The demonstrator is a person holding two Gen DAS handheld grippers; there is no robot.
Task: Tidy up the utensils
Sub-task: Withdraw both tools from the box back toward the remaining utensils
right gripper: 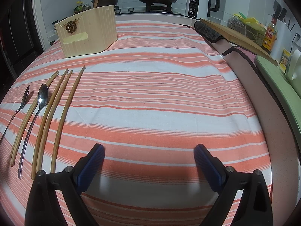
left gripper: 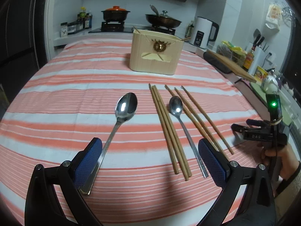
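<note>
On the striped cloth lie a large spoon [left gripper: 120, 120], a small spoon [left gripper: 180, 120] and several wooden chopsticks [left gripper: 169, 130] side by side. A cream utensil box [left gripper: 156, 53] stands behind them. My left gripper [left gripper: 150, 156] is open just above the cloth; its left pad is beside the large spoon's handle, and the small spoon and chopsticks lie between the fingers. My right gripper [right gripper: 149, 160] is open and empty over bare cloth, to the right of the chopsticks [right gripper: 62, 113], small spoon [right gripper: 37, 109], large spoon [right gripper: 20, 105] and box [right gripper: 88, 31]. It also shows in the left wrist view [left gripper: 242, 127].
A stove with a pot [left gripper: 115, 14] and a wok [left gripper: 162, 19] stands behind the table. A white kettle [right gripper: 199, 0], a cutting board [right gripper: 233, 35], bottles and bags line the right counter. A green tray [right gripper: 278, 82] sits at the right edge.
</note>
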